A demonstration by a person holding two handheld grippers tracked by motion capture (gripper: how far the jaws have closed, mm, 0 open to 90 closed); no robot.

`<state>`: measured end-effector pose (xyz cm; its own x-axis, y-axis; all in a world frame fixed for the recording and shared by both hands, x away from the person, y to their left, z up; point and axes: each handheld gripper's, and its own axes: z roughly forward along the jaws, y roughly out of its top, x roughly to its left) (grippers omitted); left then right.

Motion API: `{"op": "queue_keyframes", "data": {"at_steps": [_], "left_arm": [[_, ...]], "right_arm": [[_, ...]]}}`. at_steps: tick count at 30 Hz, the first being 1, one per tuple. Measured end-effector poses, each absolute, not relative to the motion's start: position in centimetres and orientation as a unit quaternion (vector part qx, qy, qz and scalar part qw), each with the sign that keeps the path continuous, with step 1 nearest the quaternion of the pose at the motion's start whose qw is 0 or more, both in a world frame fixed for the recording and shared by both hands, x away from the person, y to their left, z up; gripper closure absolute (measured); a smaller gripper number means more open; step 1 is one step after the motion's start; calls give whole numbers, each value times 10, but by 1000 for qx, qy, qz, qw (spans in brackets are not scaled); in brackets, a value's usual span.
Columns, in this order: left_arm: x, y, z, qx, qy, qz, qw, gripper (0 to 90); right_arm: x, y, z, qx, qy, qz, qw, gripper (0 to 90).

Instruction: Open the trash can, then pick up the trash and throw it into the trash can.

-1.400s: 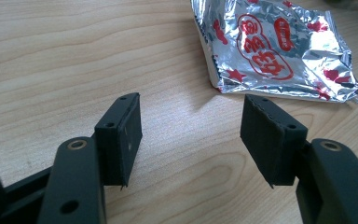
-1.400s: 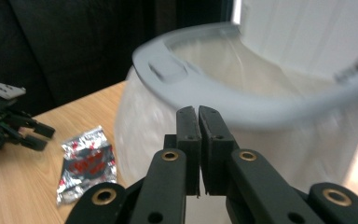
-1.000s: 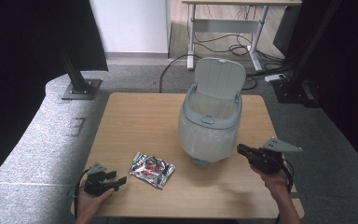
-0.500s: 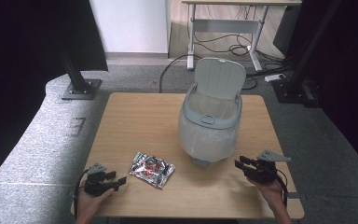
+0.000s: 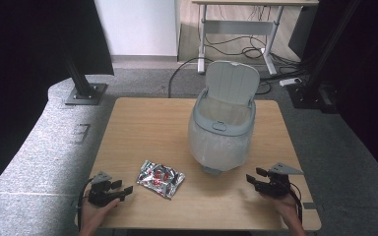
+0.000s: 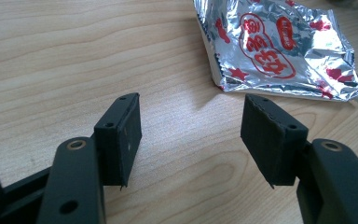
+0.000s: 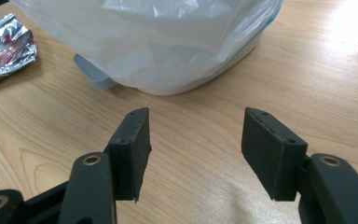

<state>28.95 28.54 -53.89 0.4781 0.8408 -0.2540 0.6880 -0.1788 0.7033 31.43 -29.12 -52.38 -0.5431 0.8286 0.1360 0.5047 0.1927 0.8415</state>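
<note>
The left gripper (image 5: 126,190) is resting at the near left edge of the table (image 5: 142,128), and it is sitting just where it was a second ago. In the left gripper view its jaws are standing wide apart with nothing between them, only bare wood. Just past them the shiny snack packet (image 6: 279,46) is lying flat on the table, silver with red writing, close but not touching the jaws.

The right gripper (image 5: 252,180) is the one that has been moving. A second ago it was higher up, beside the bin. Now it is sitting back at the near right edge of the table, close to the person's body. Its jaws are open too and are holding nothing. In the right gripper view they are pointing at the bottom of the bin (image 7: 168,51), which is a little way off.

Farther back, the bin is standing in the middle of the table with a white bag (image 5: 221,147) hanging over its sides. Its lid (image 5: 231,83) is standing up, so the top is open.

It looks like the right hand is pulling away from the bin and leaving it ready. The packet is not picked up yet. The left gripper is nearest to it, so it will likely be the one to grab it and drop it in.
</note>
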Motion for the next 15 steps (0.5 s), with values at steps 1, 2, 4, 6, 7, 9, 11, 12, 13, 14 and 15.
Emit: {"op": "queue_keyframes", "data": {"at_steps": [1,2,4,6,7,9,11,12,13,14,15], "left_arm": [[289,285,-539,762,502,96,399,383],[289,286,-538,761,502,97,399,383],[289,286,-538,760,502,97,400,382],[289,287,-538,759,504,98,402,382],[289,287,-537,758,504,98,402,381],[289,287,-537,758,502,94,406,414],[289,288,-535,757,501,95,409,415],[289,288,-535,756,501,96,410,415],[289,288,-535,755,502,96,412,412],[289,288,-534,754,502,97,413,411],[289,288,-534,754,502,97,413,411]], "right_arm": [[314,-291,-524,444,751,455,178,415],[314,-291,-525,443,753,453,177,412],[314,-290,-525,442,754,452,179,410],[314,-290,-525,442,754,453,179,409],[313,-290,-525,441,754,453,180,409],[313,-290,-525,441,754,451,182,409],[313,-291,-526,442,755,449,183,409],[313,-291,-526,442,755,449,183,409],[312,-291,-526,442,755,448,182,409],[312,-290,-527,442,758,444,183,409],[312,-290,-527,442,758,444,183,409]]}}
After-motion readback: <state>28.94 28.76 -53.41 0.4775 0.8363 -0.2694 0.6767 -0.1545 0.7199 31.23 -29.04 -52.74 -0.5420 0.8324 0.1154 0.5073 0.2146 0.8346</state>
